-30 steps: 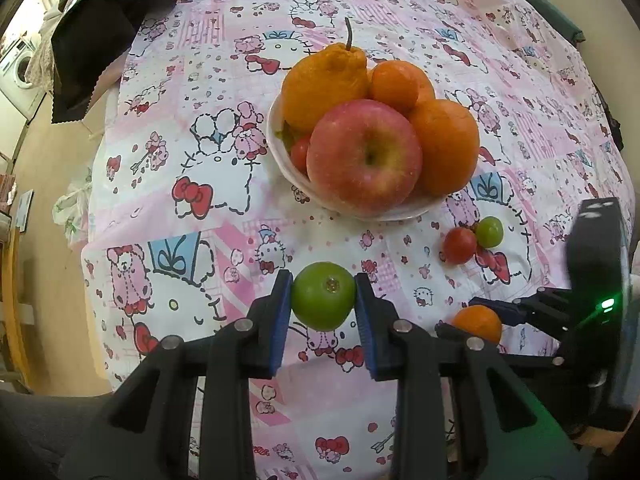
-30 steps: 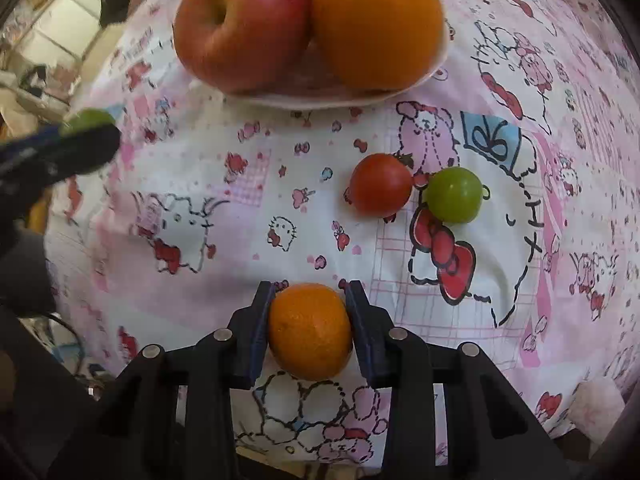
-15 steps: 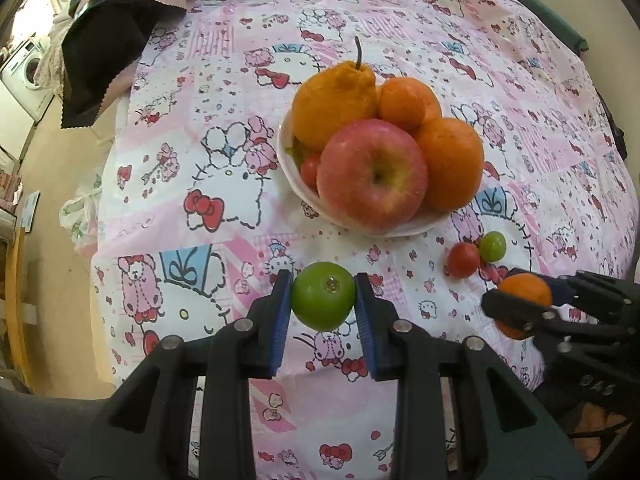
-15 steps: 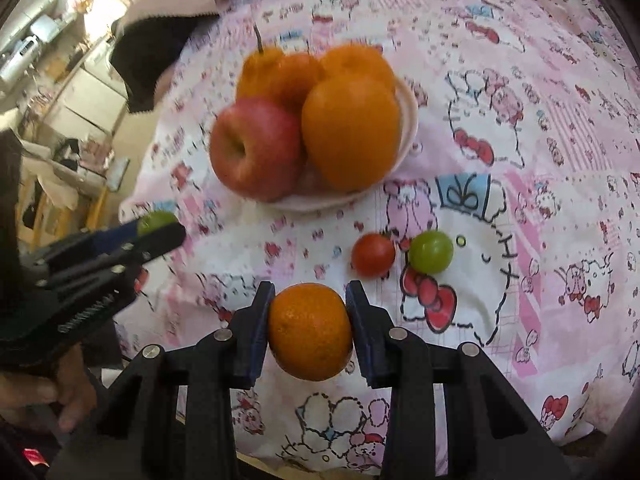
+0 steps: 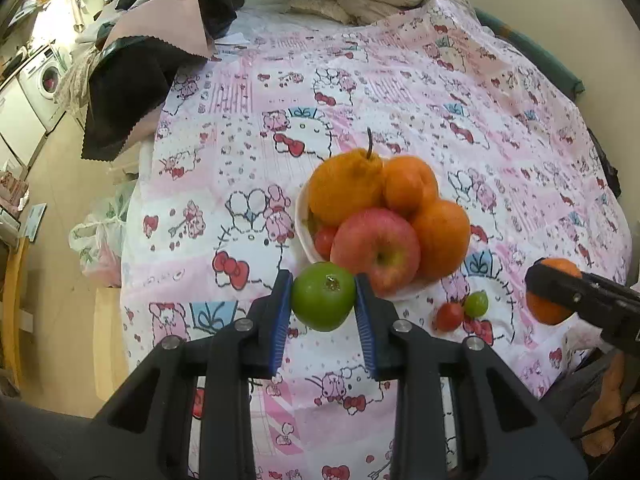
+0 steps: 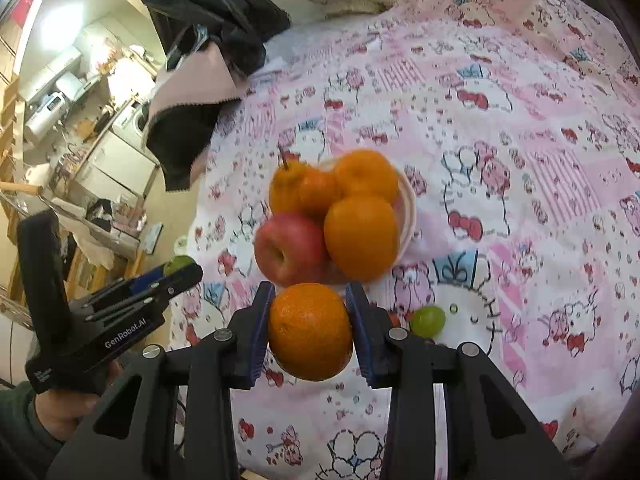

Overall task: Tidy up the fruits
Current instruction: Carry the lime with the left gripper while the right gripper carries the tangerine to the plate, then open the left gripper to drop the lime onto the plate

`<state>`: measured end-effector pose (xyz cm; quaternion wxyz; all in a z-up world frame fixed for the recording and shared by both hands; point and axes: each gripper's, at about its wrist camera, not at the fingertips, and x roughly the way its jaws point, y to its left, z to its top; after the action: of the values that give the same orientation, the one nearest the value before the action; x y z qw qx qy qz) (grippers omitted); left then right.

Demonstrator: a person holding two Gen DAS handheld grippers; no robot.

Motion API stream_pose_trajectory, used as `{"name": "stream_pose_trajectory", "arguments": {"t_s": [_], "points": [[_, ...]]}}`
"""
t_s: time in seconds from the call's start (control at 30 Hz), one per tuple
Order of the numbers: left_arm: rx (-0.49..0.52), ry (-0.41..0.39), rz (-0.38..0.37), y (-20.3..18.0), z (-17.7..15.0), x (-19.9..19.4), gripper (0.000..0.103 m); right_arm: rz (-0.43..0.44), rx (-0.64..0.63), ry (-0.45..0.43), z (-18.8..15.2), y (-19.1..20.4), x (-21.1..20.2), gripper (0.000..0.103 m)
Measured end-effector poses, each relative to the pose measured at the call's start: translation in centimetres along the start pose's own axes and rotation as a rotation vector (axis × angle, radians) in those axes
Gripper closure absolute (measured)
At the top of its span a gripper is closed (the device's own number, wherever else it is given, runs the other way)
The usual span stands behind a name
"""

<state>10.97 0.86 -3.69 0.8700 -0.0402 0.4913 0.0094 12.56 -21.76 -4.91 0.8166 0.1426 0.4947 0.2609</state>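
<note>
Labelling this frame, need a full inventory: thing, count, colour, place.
plate: 1, white, mid-cloth, piled with fruit
apple: 1, red, plate front
oranges: 3 round plus 1 stemmed, orange, on plate
red tomato: 1, on plate
loose tomatoes: 1 red, 1 green, on cloth right of plate
tablecloth: 1, pink cartoon print
dark cloth: 1, black-pink, left edge
left gripper: holds green tomato
right gripper: holds held orange
</note>
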Motion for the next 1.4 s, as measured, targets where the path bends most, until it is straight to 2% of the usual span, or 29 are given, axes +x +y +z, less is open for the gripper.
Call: {"name": "stream_pose_trajectory", "arguments": {"t_s": [0.3, 0.57, 0.83, 1.0, 1.17, 1.33, 1.4], "points": [[-0.013, -0.034, -0.009, 0.2, 3.1, -0.9, 0.076, 0.025, 0.026, -0.083, 3.8, -0.3, -1.9, 0.065], [-0.002, -0.072, -0.020, -0.2, 7.0, -1.3, 0.076, 0.022, 0.020, -0.110, 6.8, -0.5, -2.0, 0.065], [0.029, -0.094, -0.025, -1.1, 9.9, -0.4, 0.076, 0.016, 0.036, -0.097, 9.2, -1.6, -0.6, 0.065], [0.018, -0.068, -0.066, -1.1, 12.0, 1.4, 0.076, 0.006, 0.065, -0.080, 10.2, -3.1, 1.0, 0.064], [0.038, -0.005, -0.118, -1.8, 14.6, 4.5, 0.076, 0.010, 0.103, -0.050, 10.0, -4.5, 2.6, 0.065], [0.086, 0.088, -0.137, -3.8, 16.6, 9.4, 0.076, 0.011, 0.107, -0.027, 9.8, -4.7, 3.6, 0.065], [0.118, 0.153, -0.132, -4.5, 17.2, 12.4, 0.076, 0.016, 0.110, -0.016, 9.7, -4.8, 4.0, 0.065]]}}
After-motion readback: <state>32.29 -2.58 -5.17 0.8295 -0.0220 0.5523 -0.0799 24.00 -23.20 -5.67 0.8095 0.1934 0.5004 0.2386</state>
